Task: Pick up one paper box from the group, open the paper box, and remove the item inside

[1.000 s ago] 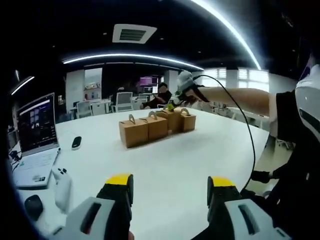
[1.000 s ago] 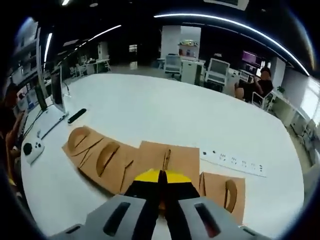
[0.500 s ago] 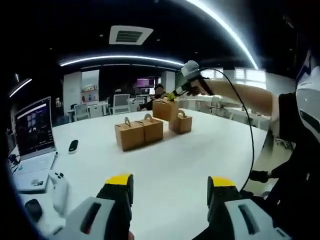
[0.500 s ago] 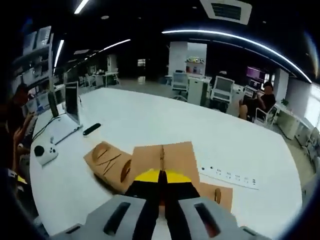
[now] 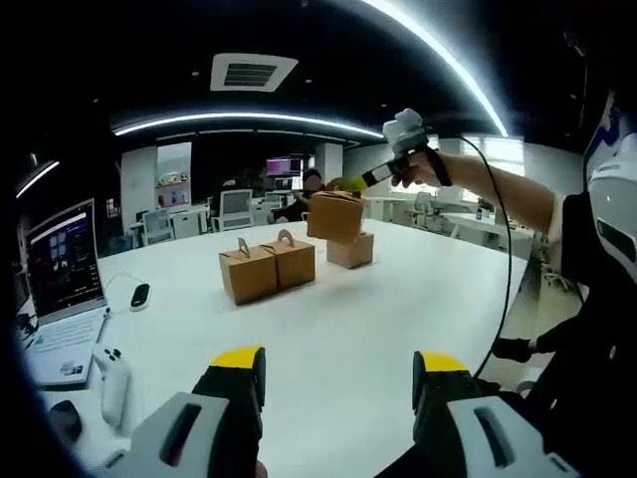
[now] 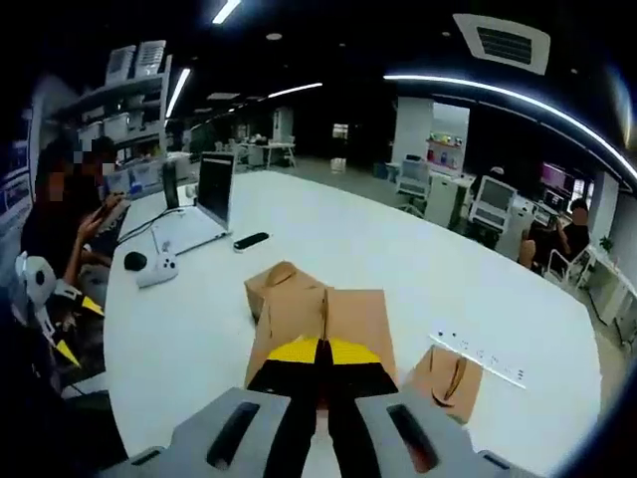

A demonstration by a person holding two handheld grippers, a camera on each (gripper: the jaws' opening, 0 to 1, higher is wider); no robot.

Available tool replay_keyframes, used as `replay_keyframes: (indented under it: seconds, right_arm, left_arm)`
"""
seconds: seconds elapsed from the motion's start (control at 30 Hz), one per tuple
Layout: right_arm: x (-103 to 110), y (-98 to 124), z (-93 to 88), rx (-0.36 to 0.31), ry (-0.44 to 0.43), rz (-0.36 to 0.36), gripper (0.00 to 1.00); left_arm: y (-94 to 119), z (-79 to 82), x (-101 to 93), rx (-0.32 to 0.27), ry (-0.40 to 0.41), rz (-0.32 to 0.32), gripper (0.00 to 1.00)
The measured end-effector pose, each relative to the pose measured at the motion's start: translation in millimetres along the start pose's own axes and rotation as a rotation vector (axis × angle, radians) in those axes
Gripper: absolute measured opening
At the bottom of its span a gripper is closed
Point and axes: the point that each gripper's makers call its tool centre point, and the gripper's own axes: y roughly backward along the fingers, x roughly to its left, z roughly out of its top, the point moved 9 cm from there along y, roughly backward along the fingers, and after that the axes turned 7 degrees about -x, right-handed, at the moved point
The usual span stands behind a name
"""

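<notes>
Four brown paper boxes with loop handles are in the left gripper view. Two boxes (image 5: 267, 269) stand side by side on the white table (image 5: 378, 309), and a third box (image 5: 350, 249) stands behind them. The fourth box (image 5: 334, 216) hangs in the air above them, with my right gripper (image 5: 350, 185) shut on its handle. From the right gripper view, that held box (image 6: 348, 321) hangs under the shut right gripper (image 6: 321, 360), above the pair (image 6: 279, 297) and the single box (image 6: 448, 373). My left gripper (image 5: 340, 373) is open and holds nothing, low over the table's near side.
An open laptop (image 5: 62, 264), a white controller (image 5: 111, 373), a mouse (image 5: 62, 418) and a black remote (image 5: 138, 295) lie at the table's left. A white power strip (image 6: 480, 356) lies beyond the boxes. A person (image 6: 70, 214) sits at the table's far left end.
My right gripper has lifted the box by its handle, clear of the other three, and raised it further. The left gripper stays open and low.
</notes>
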Motion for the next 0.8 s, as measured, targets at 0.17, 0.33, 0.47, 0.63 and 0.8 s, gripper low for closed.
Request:
replay_keyframes:
  seconds: [0.17,0.33,0.47,0.63,0.8]
  right_arm:
    - [16,9,-11.5,0.014,0.072,0.078,0.02]
    - [26,14,-20.6,0.023,0.094,0.168,0.02]
    - [38,16,-26.4,0.030,0.106,0.230,0.03]
    - [54,14,-39.0,0.047,0.138,0.317,0.03]
    - [62,6,-53.1,0.039,0.147,0.385,0.03]
  left_arm:
    - [-2,1.3,-3.9,0.003,-0.005,-0.012,0.60]
    - [-4,3.4,-6.3,0.005,-0.008,-0.017,0.60]
    - [-6,4.9,-9.2,0.009,-0.015,-0.023,0.60]
    - [-8,5.4,-11.1,0.014,-0.018,-0.028,0.60]
    - [-11,3.7,-12.2,0.023,-0.016,-0.036,0.59]
